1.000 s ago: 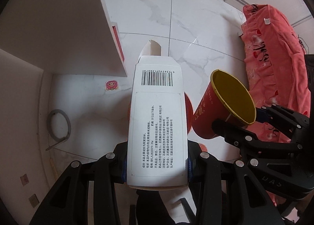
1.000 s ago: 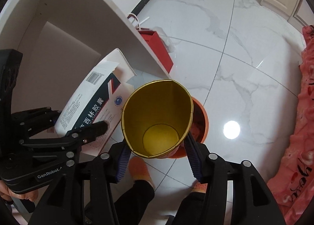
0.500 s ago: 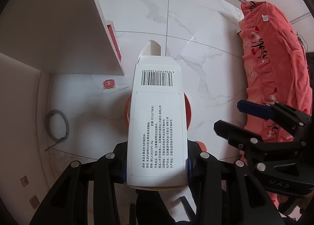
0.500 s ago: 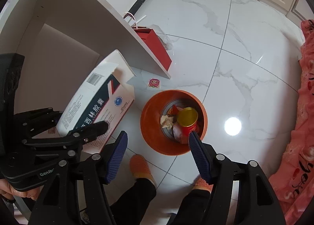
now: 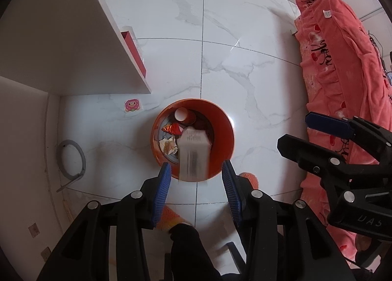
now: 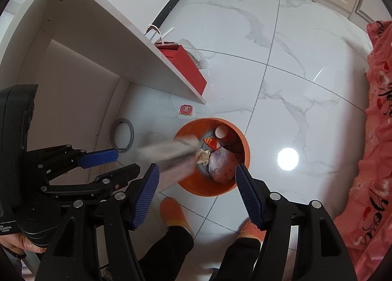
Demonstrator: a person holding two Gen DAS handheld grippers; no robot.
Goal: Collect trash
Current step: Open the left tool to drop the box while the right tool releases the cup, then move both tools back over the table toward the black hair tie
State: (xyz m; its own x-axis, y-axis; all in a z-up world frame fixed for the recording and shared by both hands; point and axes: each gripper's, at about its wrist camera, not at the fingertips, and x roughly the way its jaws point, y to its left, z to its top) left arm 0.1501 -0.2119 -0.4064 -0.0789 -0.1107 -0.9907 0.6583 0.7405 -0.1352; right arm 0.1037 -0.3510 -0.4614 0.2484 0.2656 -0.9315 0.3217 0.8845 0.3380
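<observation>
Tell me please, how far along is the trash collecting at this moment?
Nearly finished, as far as shown. The orange bin already holds a cup, wrappers and crumpled paper. The white box is motion-blurred in the air over the bin, released. The left gripper and right gripper are both open and empty. Left on the floor: a pink sticker and a grey ring, possibly trash.

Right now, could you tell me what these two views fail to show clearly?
- White box: motion-blurred in both views, print unreadable, and whether it clears the orange bin rim is uncertain.
- Bin bottom: covered by trash.
- Right tongs and left tongs: handles cut off by the frame edge.
</observation>
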